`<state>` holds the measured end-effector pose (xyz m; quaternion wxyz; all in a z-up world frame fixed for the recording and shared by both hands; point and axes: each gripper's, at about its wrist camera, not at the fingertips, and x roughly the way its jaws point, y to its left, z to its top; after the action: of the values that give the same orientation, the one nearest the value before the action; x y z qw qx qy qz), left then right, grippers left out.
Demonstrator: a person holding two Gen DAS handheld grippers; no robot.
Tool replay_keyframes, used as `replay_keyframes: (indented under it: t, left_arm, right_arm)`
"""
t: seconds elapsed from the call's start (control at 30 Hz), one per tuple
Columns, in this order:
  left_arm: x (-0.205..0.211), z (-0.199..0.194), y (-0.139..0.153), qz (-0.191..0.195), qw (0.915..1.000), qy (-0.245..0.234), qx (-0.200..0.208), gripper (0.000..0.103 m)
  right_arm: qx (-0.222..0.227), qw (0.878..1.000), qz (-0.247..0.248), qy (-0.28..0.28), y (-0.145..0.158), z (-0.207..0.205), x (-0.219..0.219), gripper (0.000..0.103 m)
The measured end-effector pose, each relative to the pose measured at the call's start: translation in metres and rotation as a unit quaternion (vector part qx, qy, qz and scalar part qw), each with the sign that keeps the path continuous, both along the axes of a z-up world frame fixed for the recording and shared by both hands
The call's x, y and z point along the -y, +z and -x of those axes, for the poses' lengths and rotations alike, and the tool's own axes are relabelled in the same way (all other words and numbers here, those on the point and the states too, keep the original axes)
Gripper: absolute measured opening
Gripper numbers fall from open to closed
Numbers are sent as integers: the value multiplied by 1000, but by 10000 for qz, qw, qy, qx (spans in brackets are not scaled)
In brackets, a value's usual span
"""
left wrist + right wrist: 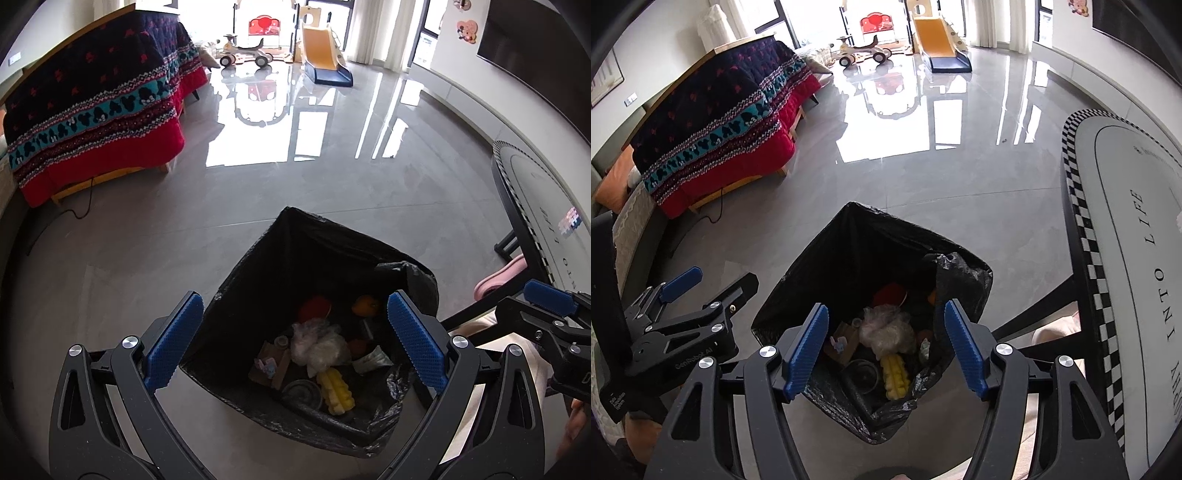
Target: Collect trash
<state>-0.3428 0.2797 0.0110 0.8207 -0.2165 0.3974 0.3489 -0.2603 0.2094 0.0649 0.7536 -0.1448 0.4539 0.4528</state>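
Both the left gripper (295,343) and right gripper (884,349) are held above the square black-plastic-lined trash bin (258,273) on the glossy grey floor (147,251), ridged blue fingers (173,338) spread wide and empty, over crumpled wrappers (317,343).

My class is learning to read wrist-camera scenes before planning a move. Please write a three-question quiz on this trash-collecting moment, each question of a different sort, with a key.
1. True or false: the left gripper holds a piece of trash.
2. Multiple choice: the black bag lining the bin is A) tied shut, B) open with trash inside, C) lying flat on the floor.
3. Short answer: what colour is the ridged, corn-like item near the bottom of the bag?

Key:
1. False; both the left and the right gripper are open and hold nothing above the bag.
2. B.
3. Yellow.
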Motion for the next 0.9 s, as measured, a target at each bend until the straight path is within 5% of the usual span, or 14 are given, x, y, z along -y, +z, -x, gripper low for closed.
replay_keyframes:
  t: [0.9]
  left_arm:
    - [50,-86,20,-84,9950,-997,75,97]
  right_arm:
    - [177,9949,-228,-964,15,-66,77,77]
